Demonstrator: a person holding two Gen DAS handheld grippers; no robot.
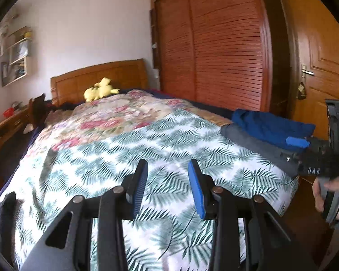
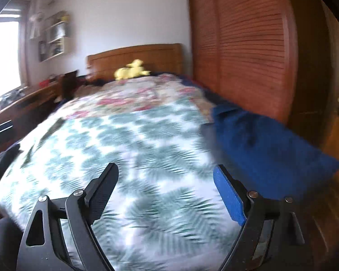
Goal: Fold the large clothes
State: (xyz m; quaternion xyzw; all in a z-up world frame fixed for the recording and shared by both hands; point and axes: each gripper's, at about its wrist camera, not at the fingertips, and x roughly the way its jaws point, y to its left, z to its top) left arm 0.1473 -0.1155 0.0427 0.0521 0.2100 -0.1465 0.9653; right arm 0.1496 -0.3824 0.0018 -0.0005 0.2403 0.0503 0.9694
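With the bed (image 1: 115,140) taken as the landmark, the scene is read from left to right. Beside the bed's left edge a wooden desk (image 1: 4,126) is seen, with wall shelves (image 1: 19,54) above it. At the bed's head a wooden headboard (image 1: 97,76) stands, and a yellow plush toy (image 1: 100,89) lies just in front of it. The bed is covered by a floral quilt (image 1: 115,115) at the far end and a palm-leaf sheet (image 1: 124,149) at the near end. At the bed's near left corner a dark cloth (image 1: 2,212) is seen; what it is cannot be told.

Over the near end of the bed the left hand-held gripper (image 1: 168,169) is held released, with a moderate gap between its pads and only the palm-leaf sheet visible through it; nothing is grasped.

On the right edge of the bed the folded clothes are found: a grey garment (image 1: 248,142) lies at the edge, and a blue garment (image 1: 266,126) rests on it, towards the louvred wardrobe (image 1: 223,45).

Just beside these garments the right hand-held gripper (image 2: 166,172) is held by a hand (image 1: 327,192); its jaws are spread wide with nothing between them. Its own view is blurred. To the right of the bed a wooden door (image 1: 323,49) is seen.
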